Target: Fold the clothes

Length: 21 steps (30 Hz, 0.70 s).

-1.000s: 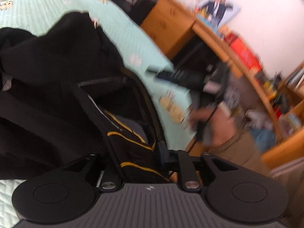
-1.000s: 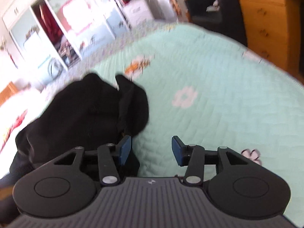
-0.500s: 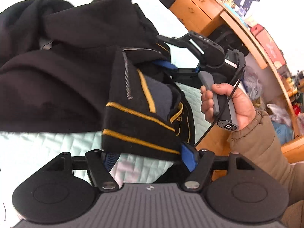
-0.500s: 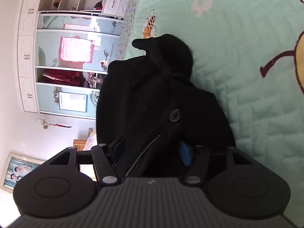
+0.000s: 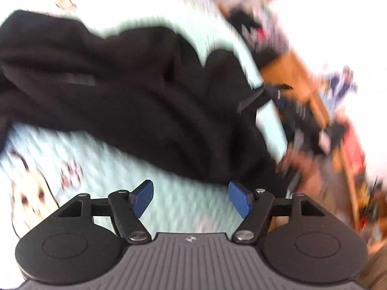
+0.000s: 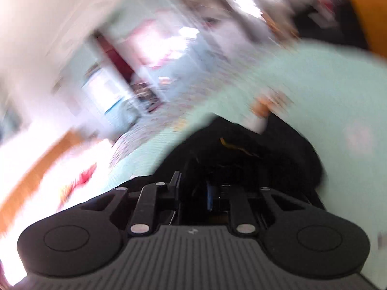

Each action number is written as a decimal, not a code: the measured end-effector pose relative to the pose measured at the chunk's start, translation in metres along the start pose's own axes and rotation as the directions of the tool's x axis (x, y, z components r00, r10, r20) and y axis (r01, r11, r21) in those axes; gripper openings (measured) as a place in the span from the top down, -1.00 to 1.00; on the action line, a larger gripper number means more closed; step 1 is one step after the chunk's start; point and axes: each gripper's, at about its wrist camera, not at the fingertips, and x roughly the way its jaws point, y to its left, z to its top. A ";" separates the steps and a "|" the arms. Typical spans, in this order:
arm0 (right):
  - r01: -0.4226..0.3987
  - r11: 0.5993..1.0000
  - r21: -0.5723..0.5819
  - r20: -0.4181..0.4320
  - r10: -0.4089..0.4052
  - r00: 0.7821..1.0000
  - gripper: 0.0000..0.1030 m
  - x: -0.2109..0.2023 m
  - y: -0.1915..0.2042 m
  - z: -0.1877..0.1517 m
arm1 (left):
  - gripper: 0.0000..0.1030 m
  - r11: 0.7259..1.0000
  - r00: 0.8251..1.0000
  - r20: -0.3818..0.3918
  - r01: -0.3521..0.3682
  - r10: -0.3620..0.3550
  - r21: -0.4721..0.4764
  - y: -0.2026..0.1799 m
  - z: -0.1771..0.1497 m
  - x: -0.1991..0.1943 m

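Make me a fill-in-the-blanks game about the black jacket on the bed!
1. The jacket is coloured ____.
2. The left gripper has ____ between its blue pads.
3. The jacket lies on a pale ____ quilt.
4. The right gripper is closing on the ____.

Missing words: black; nothing; green; jacket

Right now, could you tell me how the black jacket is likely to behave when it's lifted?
The black jacket lies in soft bunched folds on the quilt, so it will probably sag. Its bulk suggests some weight, and loose parts may trail.
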 end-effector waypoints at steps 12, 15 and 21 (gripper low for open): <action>-0.246 0.819 -0.518 -0.204 0.161 0.966 0.58 0.052 0.113 -0.066 | -0.38 0.993 0.987 0.125 0.095 -0.103 0.063 -0.034 0.087 0.028; -0.250 0.842 -0.479 -0.204 0.170 0.964 0.58 0.051 0.105 -0.064 | -0.38 0.983 0.986 0.138 0.068 -0.092 0.171 -0.057 0.096 0.046; -0.264 0.867 -0.422 -0.192 0.200 0.961 0.56 0.055 0.096 -0.066 | -0.38 0.873 0.986 0.162 -0.113 0.039 0.474 -0.103 0.080 0.079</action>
